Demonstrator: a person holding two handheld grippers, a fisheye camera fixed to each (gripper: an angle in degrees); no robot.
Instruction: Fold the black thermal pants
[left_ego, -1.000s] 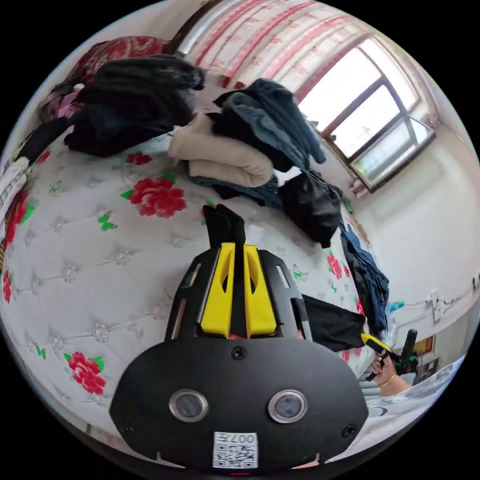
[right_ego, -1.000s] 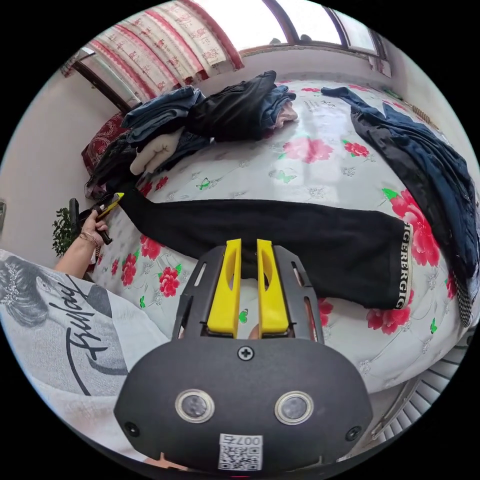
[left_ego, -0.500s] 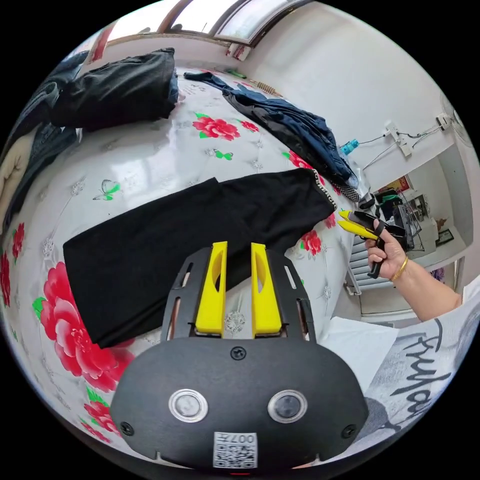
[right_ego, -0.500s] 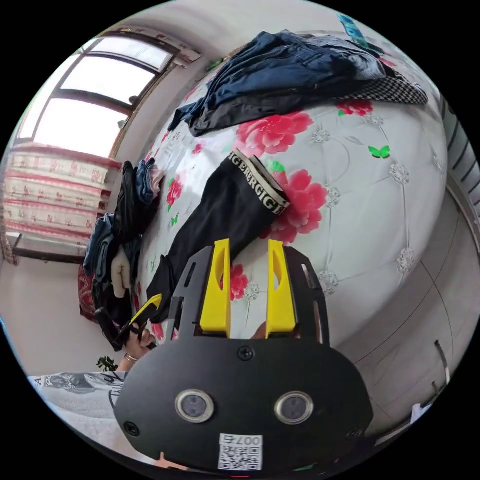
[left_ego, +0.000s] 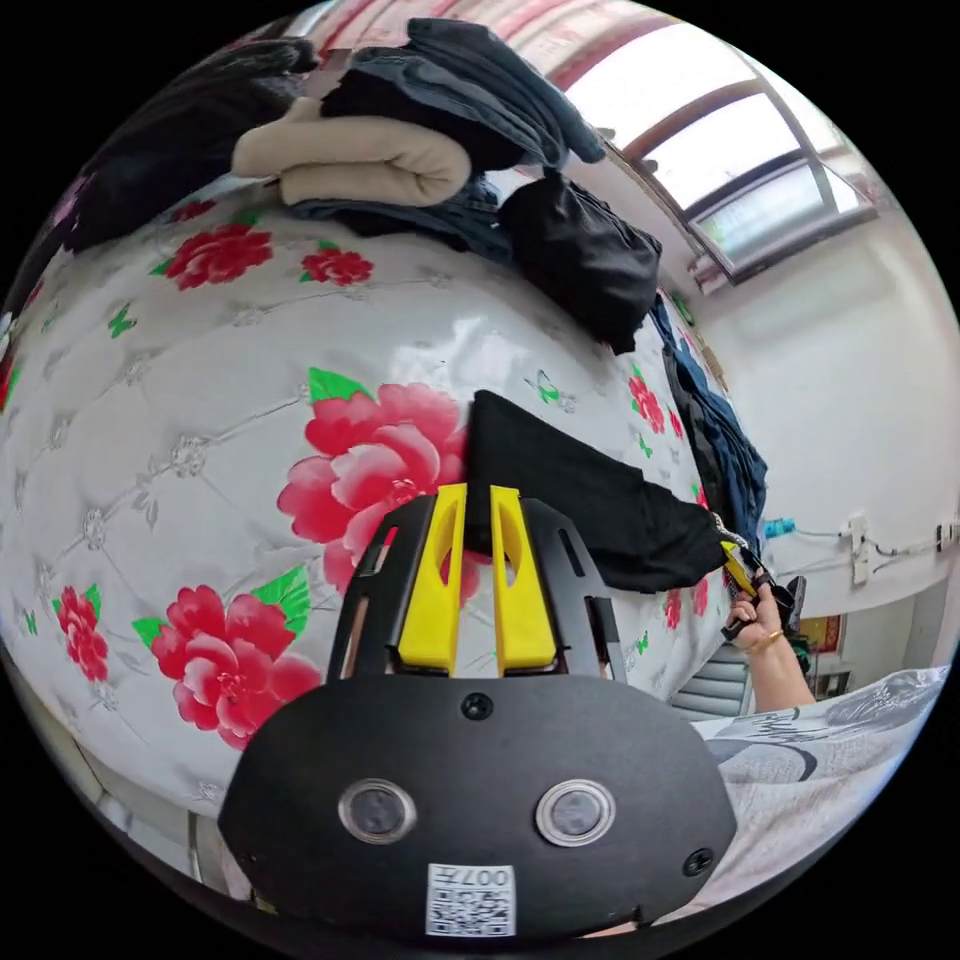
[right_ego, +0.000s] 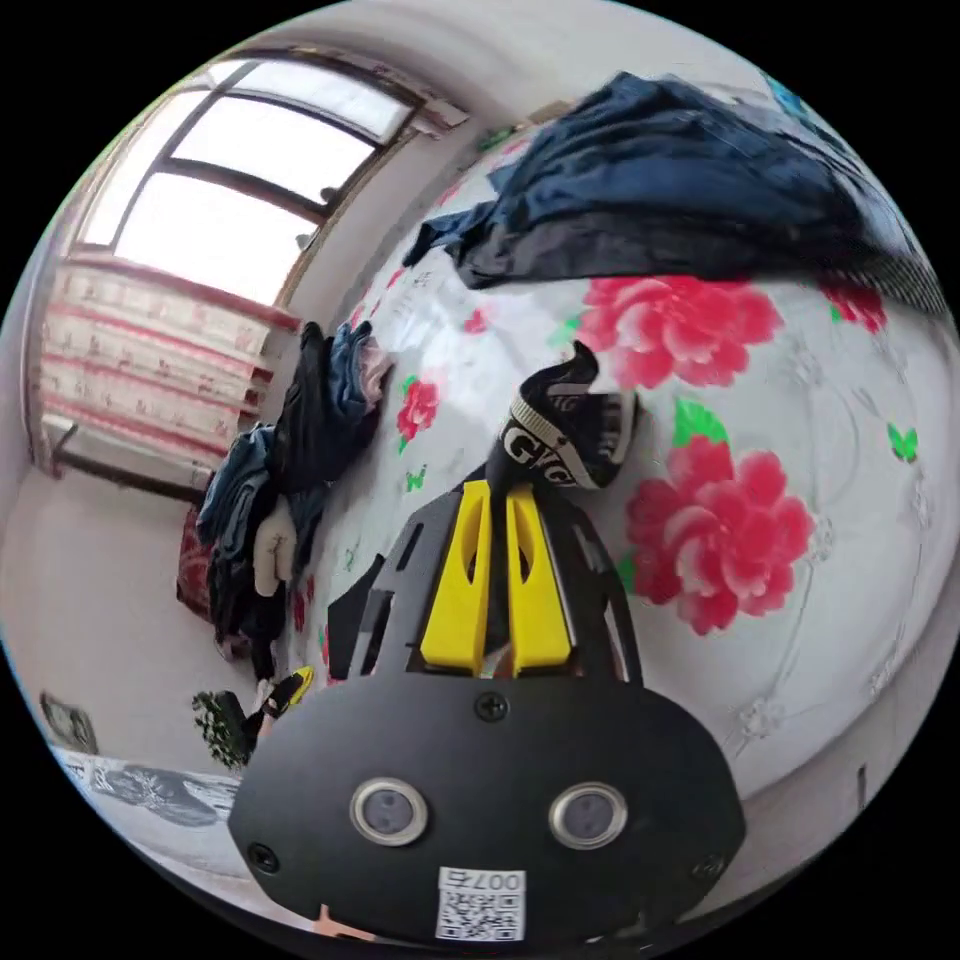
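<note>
Black thermal pants (left_ego: 580, 490) are now clamped at both ends, left gripper (left_ego: 478, 500) and right gripper (right_ego: 497, 497), which were parted half a second ago.

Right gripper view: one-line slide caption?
Right tongs shut on the black pants' waistband, lifting it off the floral bed.

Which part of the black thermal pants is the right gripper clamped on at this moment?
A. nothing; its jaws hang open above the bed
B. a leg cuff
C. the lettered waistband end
C. In the right gripper view the right gripper has its jaws closed on the black thermal pants at the bunched, lettered waistband.
</note>
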